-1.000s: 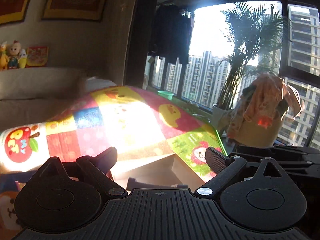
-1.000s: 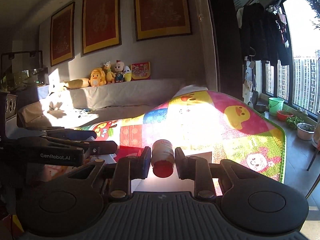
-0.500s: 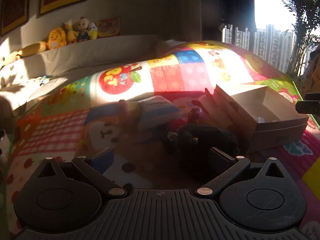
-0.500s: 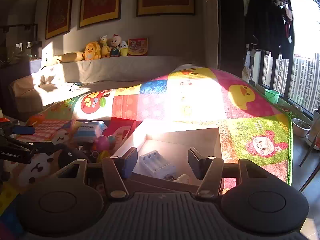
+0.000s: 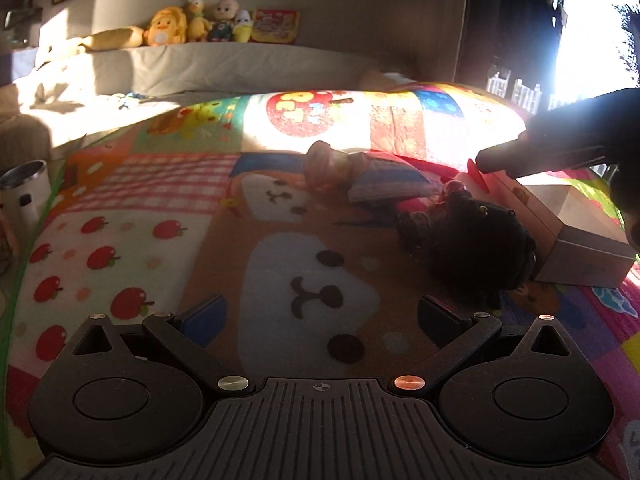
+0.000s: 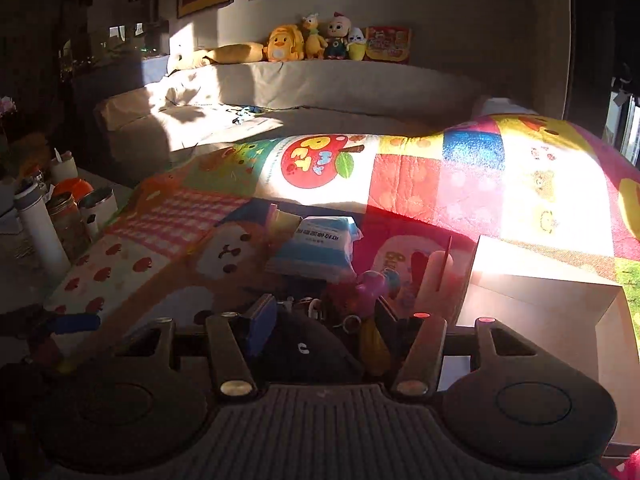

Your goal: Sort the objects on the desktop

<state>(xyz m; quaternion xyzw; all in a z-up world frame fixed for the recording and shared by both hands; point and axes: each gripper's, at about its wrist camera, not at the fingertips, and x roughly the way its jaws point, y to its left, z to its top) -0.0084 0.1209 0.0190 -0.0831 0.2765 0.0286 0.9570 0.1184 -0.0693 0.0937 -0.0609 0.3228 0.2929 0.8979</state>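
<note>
A pile of small objects lies on the colourful play mat point(image 5: 120, 248). It includes a black round pouch point(image 5: 476, 244), a blue and white tissue packet point(image 6: 320, 244), a pink toy point(image 6: 372, 284) and a bottle on its side point(image 5: 328, 164). My left gripper point(image 5: 320, 312) is wide open above bare mat, to the near left of the pouch. My right gripper point(image 6: 326, 326) hovers low over the pile. Its jaws are closing, with the black pouch point(image 6: 304, 344) between them and a yellowish item by the right finger. I see no firm pinch.
An open cardboard box point(image 6: 540, 300) stands just right of the pile. Bottles, a jar point(image 6: 68, 216) and a steel cup point(image 5: 24, 192) crowd the mat's left edge. A sofa with plush toys point(image 6: 280, 44) runs along the back.
The right gripper let go of a red-capped bottle over the box, then swung left and down onto the pile. The left gripper turned from the window down to the mat.
</note>
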